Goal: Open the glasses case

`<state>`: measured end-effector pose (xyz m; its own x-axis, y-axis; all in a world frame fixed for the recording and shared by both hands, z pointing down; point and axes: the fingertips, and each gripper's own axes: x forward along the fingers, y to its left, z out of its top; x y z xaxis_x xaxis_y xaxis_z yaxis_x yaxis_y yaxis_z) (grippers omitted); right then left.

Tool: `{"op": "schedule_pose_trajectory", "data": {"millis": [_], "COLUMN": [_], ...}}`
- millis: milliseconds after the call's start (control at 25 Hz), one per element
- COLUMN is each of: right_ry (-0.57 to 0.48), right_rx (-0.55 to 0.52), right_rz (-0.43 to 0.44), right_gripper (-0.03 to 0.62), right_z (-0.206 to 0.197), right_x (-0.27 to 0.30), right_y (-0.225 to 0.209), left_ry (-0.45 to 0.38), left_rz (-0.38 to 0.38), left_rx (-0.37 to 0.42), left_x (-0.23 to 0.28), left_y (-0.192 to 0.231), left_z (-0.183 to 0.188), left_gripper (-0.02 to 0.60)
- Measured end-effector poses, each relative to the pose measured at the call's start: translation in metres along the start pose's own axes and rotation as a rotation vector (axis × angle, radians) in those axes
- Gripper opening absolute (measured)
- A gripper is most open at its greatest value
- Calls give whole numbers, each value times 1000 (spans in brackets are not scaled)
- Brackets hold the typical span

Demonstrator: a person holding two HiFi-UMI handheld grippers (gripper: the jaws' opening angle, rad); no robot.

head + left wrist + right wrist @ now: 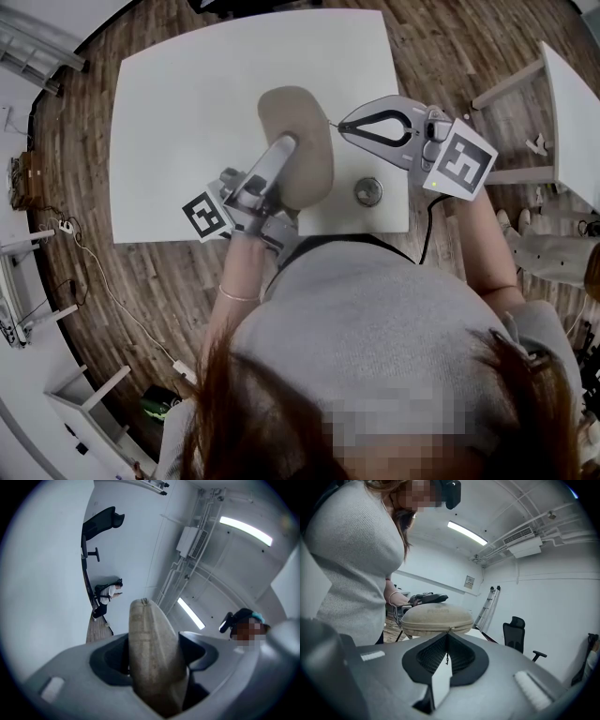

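Glasses case, tan, oval, zipped shut: over the near right part of the table, long axis running away from the table's near edge. Left gripper is clenched on its near end, jaws part-way apart with the case wedged between them. Right gripper is over the table's right side, jaws closed tight. We judge the zip pull is pinched at their tips, with a thin link showing in the gap behind.

Risks as we see them:
- The pull is small and the bite is at the very tips, so a tug out of line with the zip track could slip it free.
- The left gripper holds only one end of the case, so a hard pull could twist it in the jaws or drag it out.
- A small round metal thing lies by the table's near edge, close to the right gripper, and could be knocked off.

Hard to make out:
- whether the case's far end rests on the table or hangs clear
- the pull in the head view, where it is only a hairline
- the lower left jaw, hidden under the case
- how far round the zip runs
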<state>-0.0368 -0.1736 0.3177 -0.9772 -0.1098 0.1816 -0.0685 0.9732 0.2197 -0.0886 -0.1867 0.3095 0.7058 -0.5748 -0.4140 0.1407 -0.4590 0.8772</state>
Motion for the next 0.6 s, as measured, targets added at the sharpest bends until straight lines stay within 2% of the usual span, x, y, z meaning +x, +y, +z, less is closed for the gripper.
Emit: {"op": "schedule_pose_trajectory", "data": {"millis": [600], "right_ry": [42], "right_rx": [-28], "right_rz": [22], "right_gripper": [8], "right_z": [-7], "right_x": [-5], "right_y": [27], "left_ry": [-29], "left_rz": [31], "left_rx": [-9], "left_x": [-1], "left_y": [3], "left_z": [0], "left_gripper": [310]}}
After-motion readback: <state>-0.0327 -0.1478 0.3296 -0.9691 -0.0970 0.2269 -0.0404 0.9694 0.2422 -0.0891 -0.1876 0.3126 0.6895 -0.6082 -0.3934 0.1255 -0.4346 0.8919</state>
